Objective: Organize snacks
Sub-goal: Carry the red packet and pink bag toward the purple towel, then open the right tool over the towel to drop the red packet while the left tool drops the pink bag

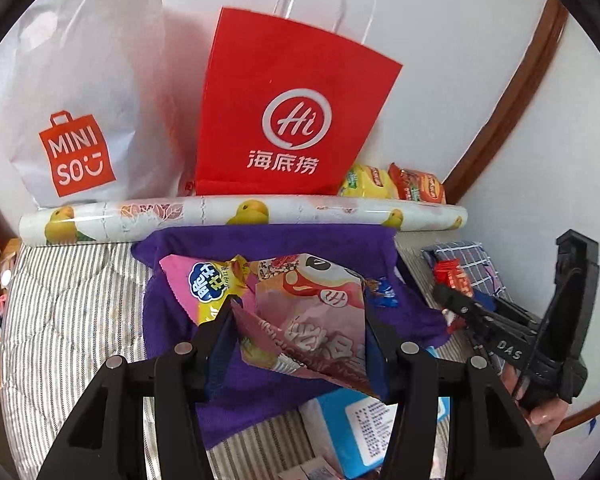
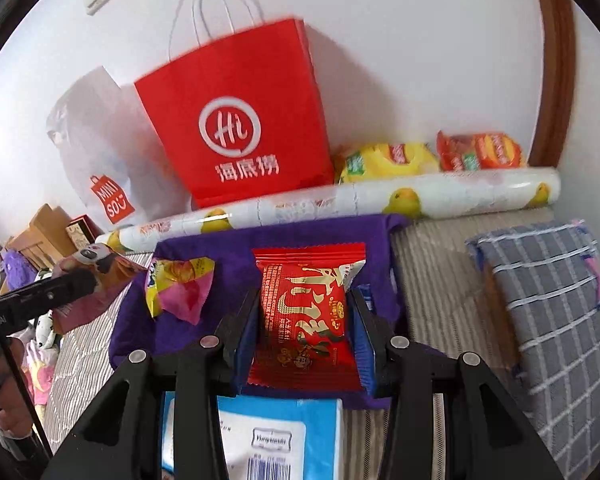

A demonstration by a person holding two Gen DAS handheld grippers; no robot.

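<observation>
Left gripper [image 1: 298, 320] is clamped on a pink snack packet [image 1: 316, 320], low centre of the left wrist view, held over the purple cloth [image 1: 260, 392] on the striped bedcover [image 1: 72, 320]. Right gripper [image 2: 304, 316] squeezes a red snack packet [image 2: 304, 320] with gold lettering, centre of its own frame, also above that cloth. A pink and yellow packet [image 2: 180, 292] lies on the cloth, left of centre in the right wrist view. Behind, a rolled duck-print sheet [image 1: 240, 216] runs across mid-frame, and past it a red Haidilao paper bag [image 1: 296, 112] stands against the wall beside a white Miniso bag [image 1: 84, 100] at upper left. Yellow and orange snack packs [image 2: 432, 156] sit right of the red bag. A blue-and-white tissue pack [image 2: 284, 436] shows at the bottom edge
</observation>
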